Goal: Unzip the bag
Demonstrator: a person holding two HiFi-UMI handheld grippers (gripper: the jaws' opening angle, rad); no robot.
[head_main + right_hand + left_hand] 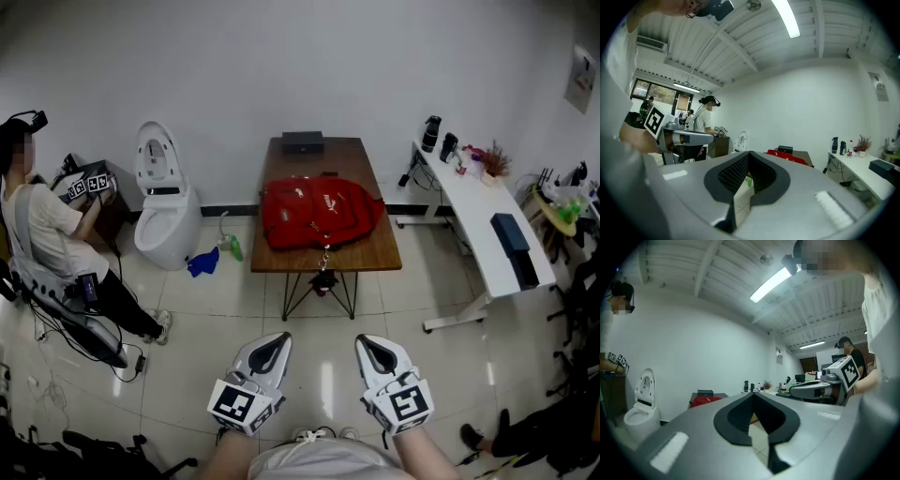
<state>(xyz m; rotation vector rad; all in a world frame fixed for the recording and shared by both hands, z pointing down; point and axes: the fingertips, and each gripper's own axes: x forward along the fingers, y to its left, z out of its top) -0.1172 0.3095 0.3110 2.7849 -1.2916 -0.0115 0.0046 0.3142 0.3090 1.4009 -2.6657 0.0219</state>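
A red backpack [319, 214] lies flat on the brown wooden table [375, 253] ahead of me, with a strap hanging over the table's front edge. Both grippers are held low near my body, well short of the table. My left gripper [277, 339] has its jaws together with nothing between them, and so does my right gripper [367, 341]. In the left gripper view the backpack [705, 401] shows small beyond the closed jaw tips [753, 393]. It appears again in the right gripper view as a red shape [790, 157] past the closed tips [749, 153].
A small black box [302, 142] sits at the table's far end. A white toilet [164, 202] stands to the left, with a blue cloth [202, 262] and green bottle [234, 248] on the floor. A seated person [47, 234] is far left. A white desk [478, 216] runs along the right.
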